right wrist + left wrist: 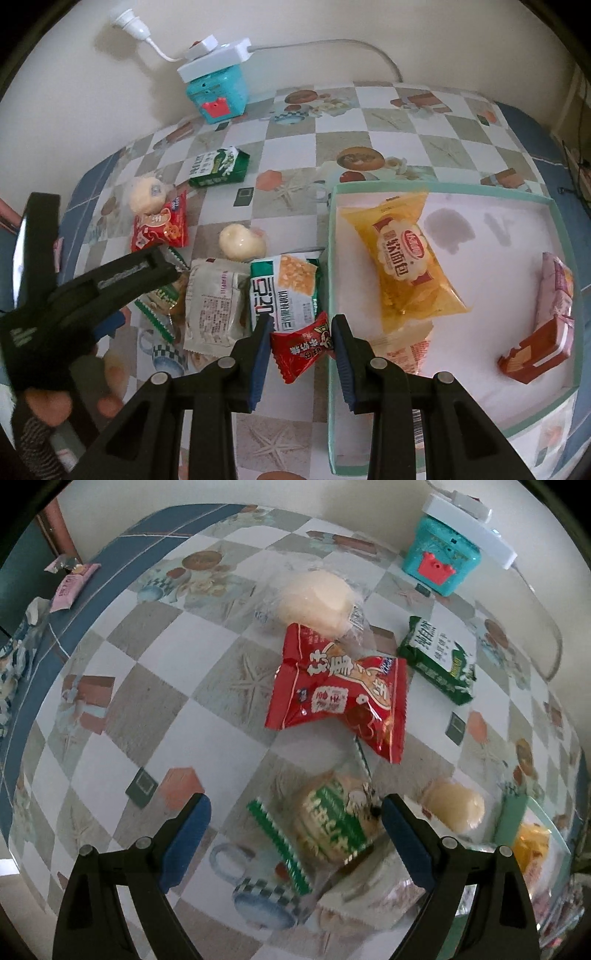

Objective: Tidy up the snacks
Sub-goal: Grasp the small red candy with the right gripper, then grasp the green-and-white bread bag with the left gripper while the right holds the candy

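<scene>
My right gripper (303, 325) is shut on a small red snack packet (301, 347), which hangs just left of the teal-rimmed tray (330, 236). In the tray lie a yellow bread packet (406, 258), a pink packet (557, 291) and a red-brown box (532, 354). My left gripper (295, 805) is open and points down over a clear green-striped cake packet (332, 819), not touching it. Beyond it on the table lie a larger red packet (340, 690), a white bun (317, 598), a green packet (439, 657) and a small round bun (454, 805).
A teal toy box (219, 96) under a white power strip stands by the wall. A grey-white sachet (214, 306) and a green-and-white cracker packet (284, 291) lie left of the tray. A person's hand (55, 402) holds the left gripper. A pink wrapper (70, 587) lies at the table's far left edge.
</scene>
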`<state>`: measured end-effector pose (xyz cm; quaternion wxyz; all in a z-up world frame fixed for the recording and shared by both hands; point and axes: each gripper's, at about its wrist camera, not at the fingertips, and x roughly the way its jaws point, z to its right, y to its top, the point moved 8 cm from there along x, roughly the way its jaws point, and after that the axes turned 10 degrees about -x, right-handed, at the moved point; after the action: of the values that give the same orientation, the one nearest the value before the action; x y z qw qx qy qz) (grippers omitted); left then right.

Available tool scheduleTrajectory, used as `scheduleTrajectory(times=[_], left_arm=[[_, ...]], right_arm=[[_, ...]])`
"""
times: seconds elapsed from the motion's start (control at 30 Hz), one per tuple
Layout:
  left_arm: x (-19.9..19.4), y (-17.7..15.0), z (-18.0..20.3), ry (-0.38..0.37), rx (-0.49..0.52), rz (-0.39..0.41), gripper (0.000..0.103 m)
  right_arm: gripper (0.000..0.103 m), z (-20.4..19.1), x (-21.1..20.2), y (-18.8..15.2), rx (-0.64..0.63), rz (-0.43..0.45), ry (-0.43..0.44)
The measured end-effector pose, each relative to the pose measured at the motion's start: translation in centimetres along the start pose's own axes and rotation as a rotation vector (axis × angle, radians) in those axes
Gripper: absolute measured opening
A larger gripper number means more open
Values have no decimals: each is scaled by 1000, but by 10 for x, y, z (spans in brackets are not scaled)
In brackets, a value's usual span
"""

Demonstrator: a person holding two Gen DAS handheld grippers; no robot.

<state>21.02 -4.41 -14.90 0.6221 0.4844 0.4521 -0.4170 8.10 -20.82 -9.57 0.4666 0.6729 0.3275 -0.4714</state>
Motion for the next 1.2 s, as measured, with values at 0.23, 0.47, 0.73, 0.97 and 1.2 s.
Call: scheduleTrajectory(times=[0.23, 0.47, 0.73, 0.97, 1.2], left_arm=[[15, 15, -5, 19, -23, 33, 94], [32, 9, 7, 43, 2, 14, 93], [25, 8, 7, 57, 10, 21, 68], [18, 15, 1, 89, 7, 35, 59], [2, 23, -11, 96, -25, 63, 54]], right_arm=[[35, 14, 1, 3, 32, 6, 7], [35, 17, 0, 4, 44, 7, 14], [35, 21, -4, 6, 60, 22, 24], [35, 31, -8, 7, 86, 33, 33], [35, 49, -14, 8, 130, 47, 41]])
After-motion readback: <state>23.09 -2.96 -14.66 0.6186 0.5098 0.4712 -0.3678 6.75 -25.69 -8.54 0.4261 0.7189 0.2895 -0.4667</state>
